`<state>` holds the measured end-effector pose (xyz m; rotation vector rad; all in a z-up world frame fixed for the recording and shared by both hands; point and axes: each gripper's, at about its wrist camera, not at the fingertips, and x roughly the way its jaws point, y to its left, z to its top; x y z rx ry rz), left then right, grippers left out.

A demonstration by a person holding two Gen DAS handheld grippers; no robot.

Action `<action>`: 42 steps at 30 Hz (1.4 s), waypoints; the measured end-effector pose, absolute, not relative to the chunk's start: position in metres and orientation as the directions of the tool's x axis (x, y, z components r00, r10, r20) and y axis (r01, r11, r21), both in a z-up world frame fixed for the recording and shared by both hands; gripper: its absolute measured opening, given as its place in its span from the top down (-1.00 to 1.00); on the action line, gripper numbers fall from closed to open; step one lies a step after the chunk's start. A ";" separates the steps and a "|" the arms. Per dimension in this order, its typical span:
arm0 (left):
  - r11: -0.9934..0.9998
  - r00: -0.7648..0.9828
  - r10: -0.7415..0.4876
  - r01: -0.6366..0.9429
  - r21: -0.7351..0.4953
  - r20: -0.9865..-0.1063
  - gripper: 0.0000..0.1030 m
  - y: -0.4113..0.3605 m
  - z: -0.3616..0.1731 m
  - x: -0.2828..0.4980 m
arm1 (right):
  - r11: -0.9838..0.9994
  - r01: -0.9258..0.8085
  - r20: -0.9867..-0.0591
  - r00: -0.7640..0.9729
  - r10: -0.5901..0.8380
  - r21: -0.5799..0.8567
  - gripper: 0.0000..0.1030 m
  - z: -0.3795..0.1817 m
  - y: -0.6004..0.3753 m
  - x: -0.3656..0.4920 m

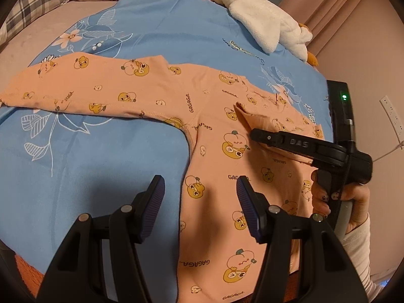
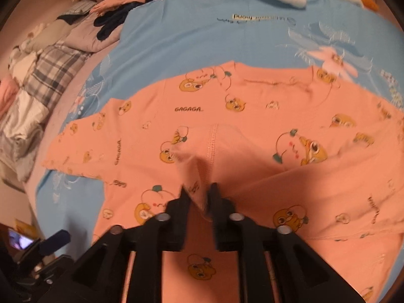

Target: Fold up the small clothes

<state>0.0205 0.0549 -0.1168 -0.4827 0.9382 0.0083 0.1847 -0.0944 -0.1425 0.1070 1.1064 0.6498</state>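
Observation:
A small orange long-sleeved top (image 1: 202, 116) printed with cartoon ducks lies flat on a blue flowered sheet (image 1: 101, 156). Its left sleeve (image 1: 75, 83) stretches out to the left. My left gripper (image 1: 199, 192) is open and empty, hovering over the top's left side edge. My right gripper (image 2: 199, 197) is shut on the top's right sleeve (image 2: 197, 166), which is lifted and pulled over the body of the top (image 2: 252, 106). In the left wrist view the right gripper (image 1: 255, 135) comes in from the right, with the sleeve cuff sticking out past it.
A white fluffy plush toy (image 1: 262, 22) lies at the far right of the sheet. Dark and pink clothes (image 2: 118, 15) and a plaid quilt (image 2: 43, 75) are piled at the far left. A pink wall with a socket (image 1: 391, 116) is at the right.

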 end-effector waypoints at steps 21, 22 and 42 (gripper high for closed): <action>0.833 0.503 -0.452 -0.059 -0.551 -0.737 0.41 -0.007 -0.148 0.165 | 0.907 0.006 -0.758 0.552 0.348 0.421 -0.43 -0.136 -0.300 0.132; 0.833 0.486 -0.453 -0.068 -0.550 -0.747 0.53 -0.009 -0.152 0.170 | 0.905 0.021 -0.762 0.549 0.344 0.424 -0.43 -0.140 -0.306 0.131; 0.928 0.732 -0.273 0.030 -0.371 -0.624 0.93 0.006 -0.036 0.169 | 0.884 0.070 -0.752 0.559 0.349 0.462 -0.43 -0.150 -0.322 0.137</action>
